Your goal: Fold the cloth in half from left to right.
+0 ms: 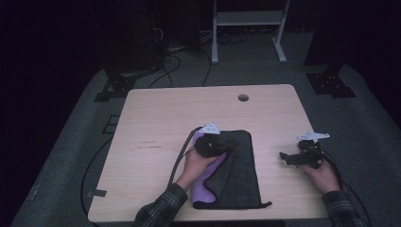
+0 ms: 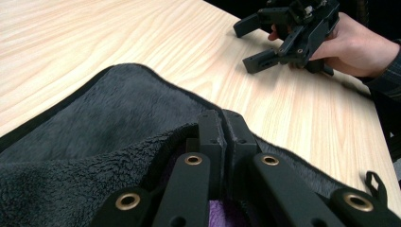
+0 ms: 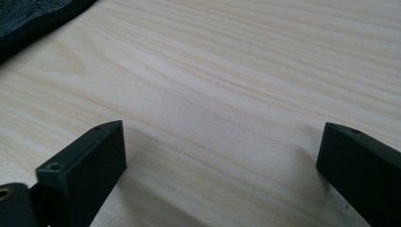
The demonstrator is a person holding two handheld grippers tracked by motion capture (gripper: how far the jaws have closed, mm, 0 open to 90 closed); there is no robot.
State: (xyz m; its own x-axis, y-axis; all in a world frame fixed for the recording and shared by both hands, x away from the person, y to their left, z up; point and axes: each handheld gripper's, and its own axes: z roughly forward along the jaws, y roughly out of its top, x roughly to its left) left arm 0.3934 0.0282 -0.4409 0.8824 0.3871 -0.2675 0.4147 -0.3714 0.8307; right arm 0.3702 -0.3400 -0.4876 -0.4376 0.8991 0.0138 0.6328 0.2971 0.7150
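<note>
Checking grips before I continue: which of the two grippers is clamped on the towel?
The left gripper, jaws shut on the dark towel edge; the right gripper rests open on bare table.

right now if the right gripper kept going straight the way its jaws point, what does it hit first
Probably the dark towel. The right gripper, open, points across bare table toward the towel's near edge; nothing lies between, as far as the views show.

My left gripper [image 1: 213, 144] sits mid-table, jaws pressed together with dark fabric pinched between the pads. My left hand [image 1: 198, 163] wraps its body from behind, forearm in a plaid sleeve coming up from the bottom edge. My right gripper [image 1: 295, 157] lies low at the right side, pointing left, jaws spread wide with nothing between them. My right hand [image 2: 352, 45] cups it from behind.
</note>
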